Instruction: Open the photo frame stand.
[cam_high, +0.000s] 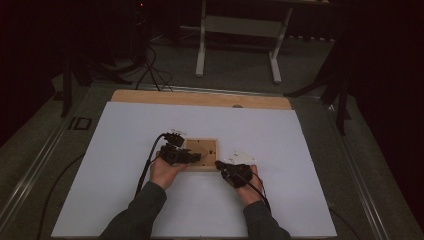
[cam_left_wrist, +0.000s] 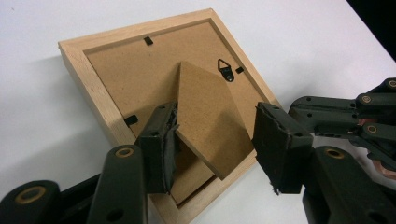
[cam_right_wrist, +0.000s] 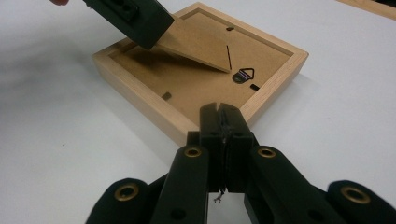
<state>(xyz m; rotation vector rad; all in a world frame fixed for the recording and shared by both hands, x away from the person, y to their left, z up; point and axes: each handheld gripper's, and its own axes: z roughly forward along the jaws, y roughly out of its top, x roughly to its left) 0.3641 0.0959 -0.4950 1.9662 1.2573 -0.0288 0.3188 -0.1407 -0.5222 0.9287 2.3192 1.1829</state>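
A light wooden picture frame (cam_high: 206, 148) (cam_left_wrist: 93, 79) (cam_right_wrist: 140, 88) lies face down on the white sheet. Its brown backing carries a black hanger hook (cam_left_wrist: 226, 70) (cam_right_wrist: 243, 75) and a hinged stand flap (cam_left_wrist: 210, 116) (cam_right_wrist: 196, 42), which is raised off the backing. My left gripper (cam_high: 192, 156) (cam_left_wrist: 217, 126) is open, with its jaws on either side of the flap and the left one touching the flap's edge. My right gripper (cam_high: 220, 164) (cam_right_wrist: 219, 112) is shut on nothing, with its tips against the frame's near corner.
The white sheet (cam_high: 125, 150) covers the table, with a bare wooden strip (cam_high: 200, 98) at the far edge. Cables trail from both grippers toward the person. A white desk stand (cam_high: 240, 30) and floor cables lie beyond the table.
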